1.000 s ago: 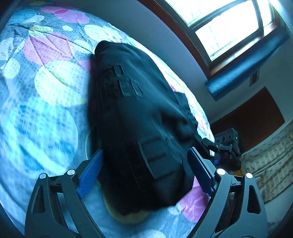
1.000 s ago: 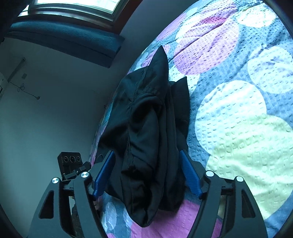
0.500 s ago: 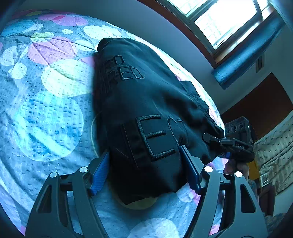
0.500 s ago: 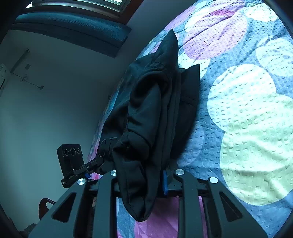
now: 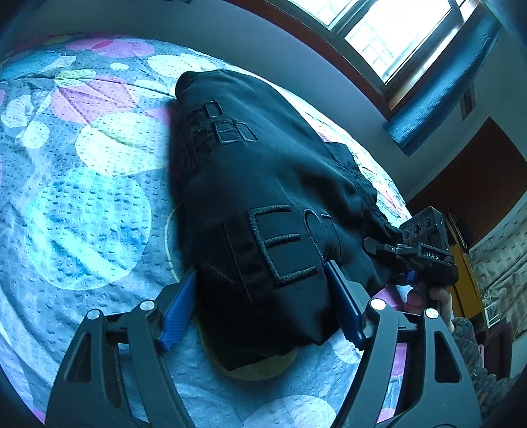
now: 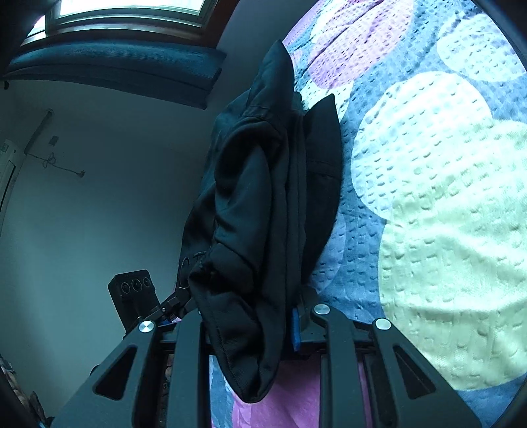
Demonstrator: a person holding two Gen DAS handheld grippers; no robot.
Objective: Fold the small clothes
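Observation:
A black garment [image 5: 260, 184] with raised black lettering lies bunched on a bed with a dotted quilt [image 5: 85, 210]. My left gripper [image 5: 260, 309] is open, its blue-padded jaws on either side of the garment's near edge. My right gripper [image 6: 247, 326] is shut on a thick fold of the same black garment [image 6: 263, 197], which hangs over its jaws. The right gripper also shows in the left wrist view [image 5: 418, 260] at the garment's right edge.
The quilt [image 6: 444, 197] spreads to the right of the garment in the right wrist view. A wall with a window [image 5: 395, 29] and a blue roll [image 5: 438, 82] stands behind the bed. A dark wooden door [image 5: 477, 171] is at the right.
My right gripper has closed on the garment's fold. My left gripper's jaws have narrowed around the garment's edge, and the lettering has come into view.

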